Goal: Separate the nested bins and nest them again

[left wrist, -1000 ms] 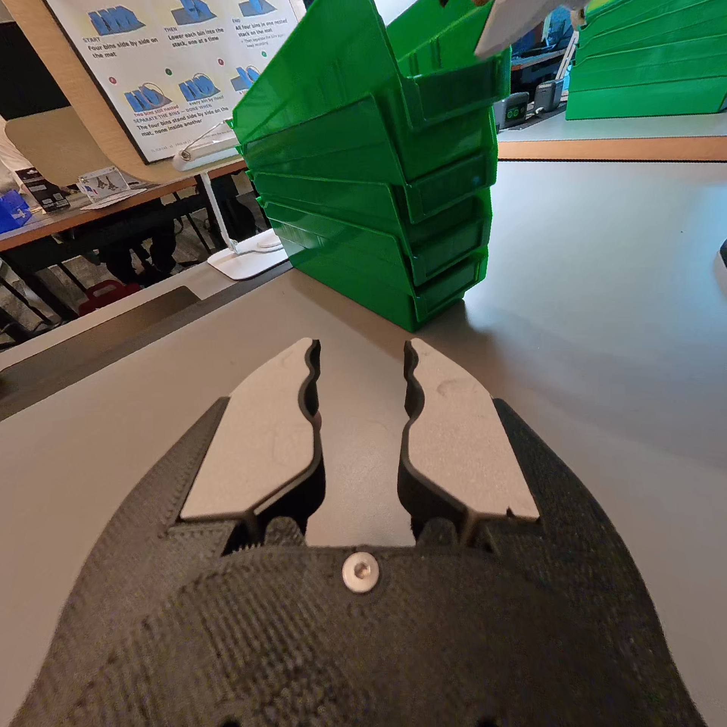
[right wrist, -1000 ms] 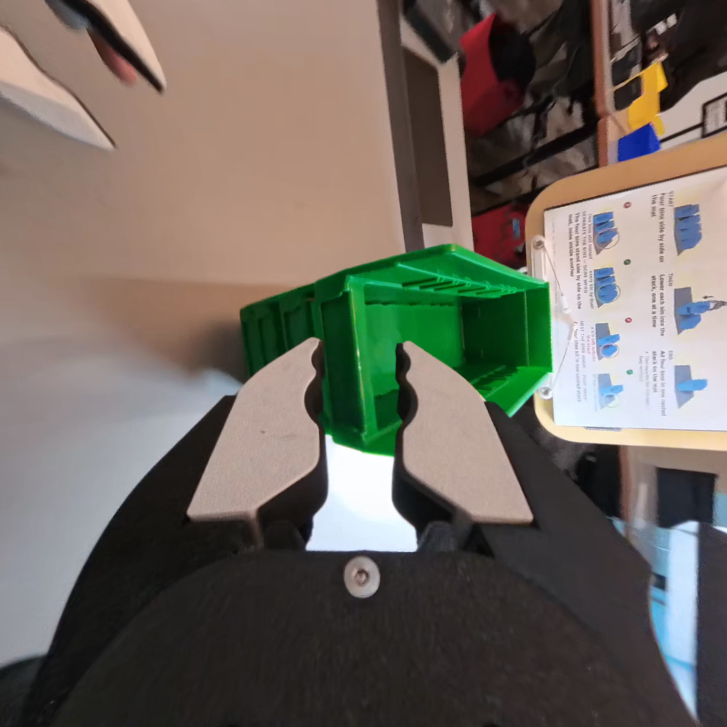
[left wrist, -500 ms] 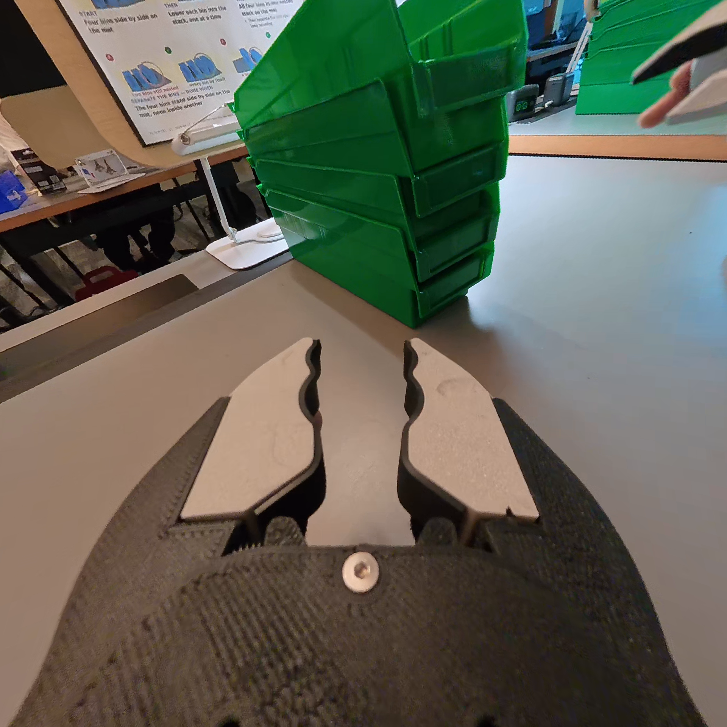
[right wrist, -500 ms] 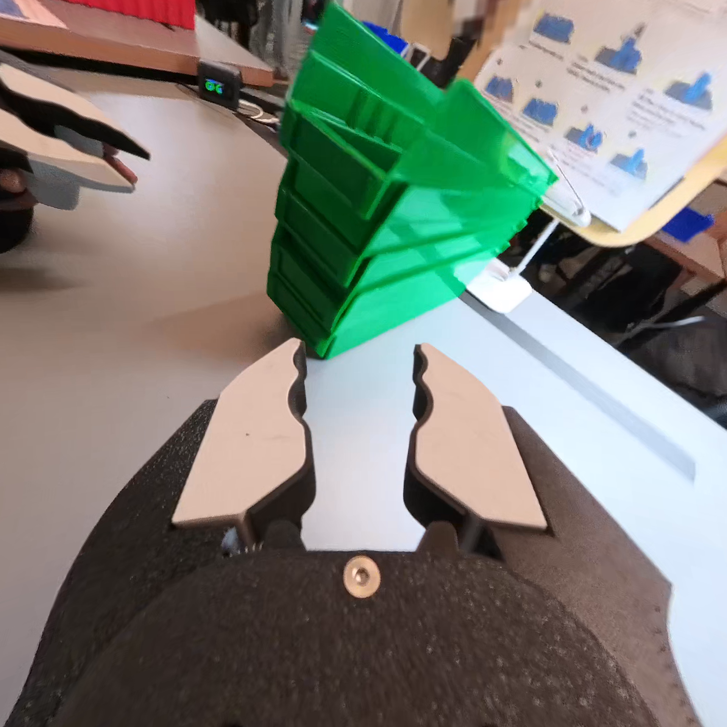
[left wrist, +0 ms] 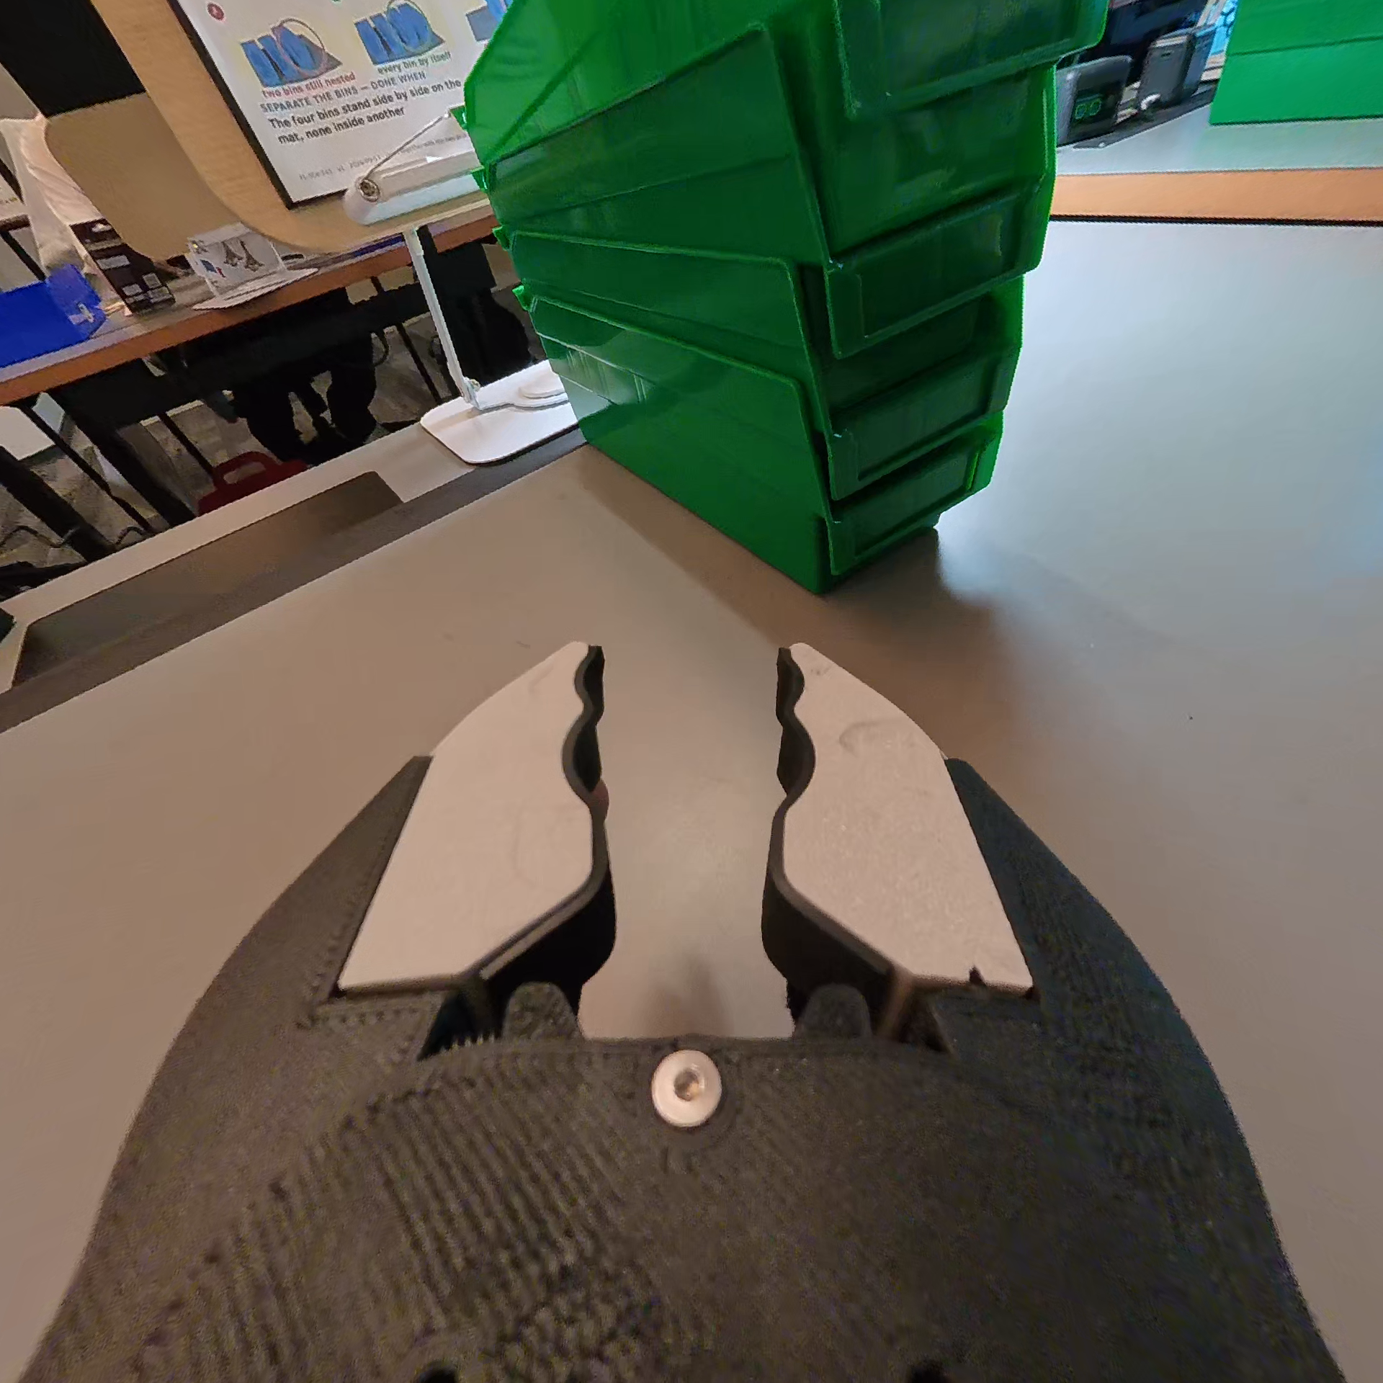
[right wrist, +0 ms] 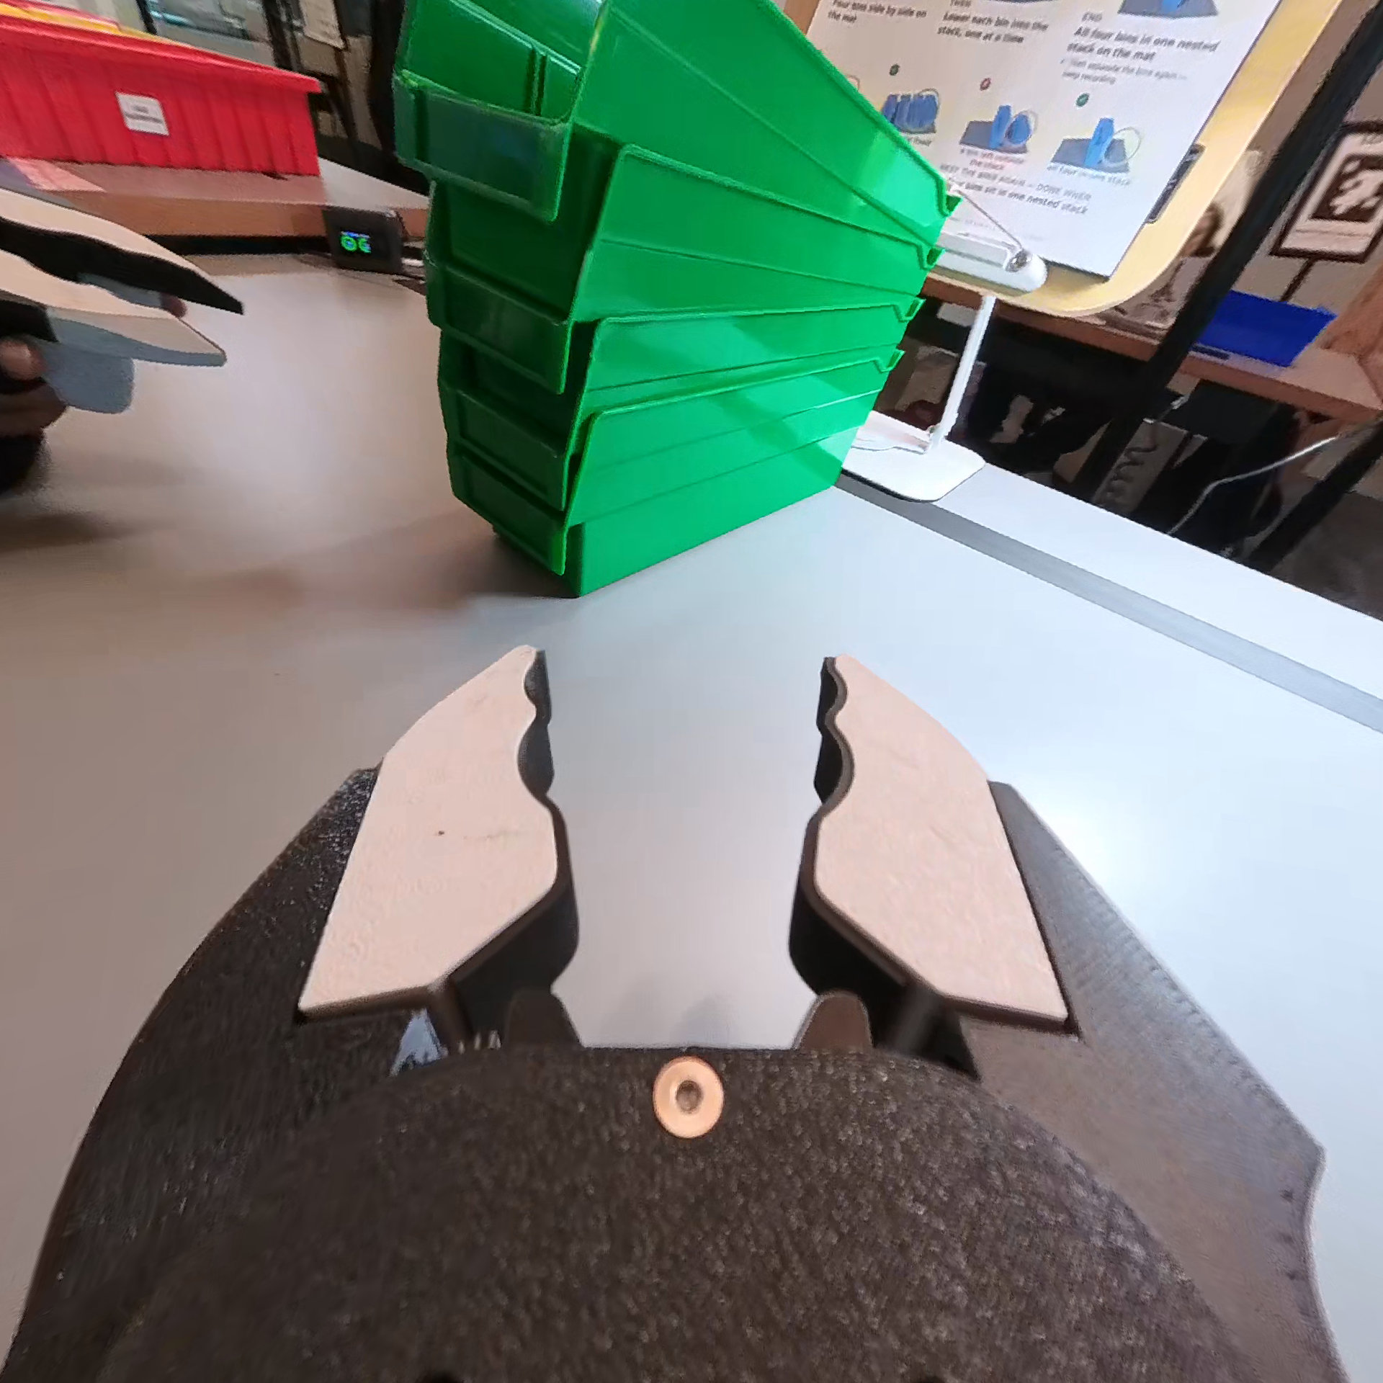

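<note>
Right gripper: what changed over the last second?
The right gripper let go of the top bin it was gripping by the front lip, pulled back and now sits open, low over the table. That bin is now nested on the green stack. The left gripper stayed open and empty, edging closer.

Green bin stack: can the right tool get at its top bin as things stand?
Probably yes. The right tool is open and empty, bare table lies between it and the green bin stack, and the left tool sits off to one side. It must rise to the top bin.
</note>
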`<action>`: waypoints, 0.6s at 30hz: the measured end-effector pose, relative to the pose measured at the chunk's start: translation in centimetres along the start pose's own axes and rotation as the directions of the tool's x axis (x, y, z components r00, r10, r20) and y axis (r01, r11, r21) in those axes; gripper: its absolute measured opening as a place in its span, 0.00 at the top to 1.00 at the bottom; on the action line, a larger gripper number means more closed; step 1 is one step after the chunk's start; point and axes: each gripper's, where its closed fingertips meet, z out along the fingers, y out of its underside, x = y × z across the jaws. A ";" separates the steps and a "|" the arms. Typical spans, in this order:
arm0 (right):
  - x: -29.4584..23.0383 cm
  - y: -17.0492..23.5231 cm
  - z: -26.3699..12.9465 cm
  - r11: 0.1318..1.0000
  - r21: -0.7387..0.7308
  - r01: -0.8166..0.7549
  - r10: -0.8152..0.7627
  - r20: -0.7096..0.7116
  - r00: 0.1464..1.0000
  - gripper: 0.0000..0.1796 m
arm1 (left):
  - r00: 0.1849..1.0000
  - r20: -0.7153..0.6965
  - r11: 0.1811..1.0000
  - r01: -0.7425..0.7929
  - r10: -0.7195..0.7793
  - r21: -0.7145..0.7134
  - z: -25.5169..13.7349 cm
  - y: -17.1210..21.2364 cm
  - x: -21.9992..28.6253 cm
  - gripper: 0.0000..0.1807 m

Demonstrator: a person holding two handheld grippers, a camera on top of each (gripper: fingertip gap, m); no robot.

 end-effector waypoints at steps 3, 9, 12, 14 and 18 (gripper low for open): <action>0.3 -0.1 -0.1 1.000 0.006 -0.010 0.010 0.016 1.000 0.59 | 1.000 0.005 1.000 -0.016 0.016 0.012 0.1 -0.6 0.2 0.75; 0.4 0.1 -0.1 1.000 0.001 -0.014 0.014 0.018 1.000 0.58 | 0.987 -0.049 0.988 -0.151 0.153 0.046 0.8 -5.0 1.8 0.77; 0.2 0.2 -0.1 1.000 -0.001 -0.008 0.008 0.017 1.000 0.58 | 0.964 -0.117 0.971 -0.233 0.238 0.059 1.7 -8.2 3.3 0.77; 0.3 0.3 -0.1 1.000 -0.003 -0.011 0.011 0.017 1.000 0.57 | 0.938 -0.184 0.956 -0.289 0.293 0.051 2.4 -10.2 4.6 0.77; 0.3 0.3 -0.1 1.000 0.000 -0.014 0.014 0.013 1.000 0.58 | 0.849 -0.295 0.888 -0.461 0.438 -0.007 4.0 -12.9 7.1 0.75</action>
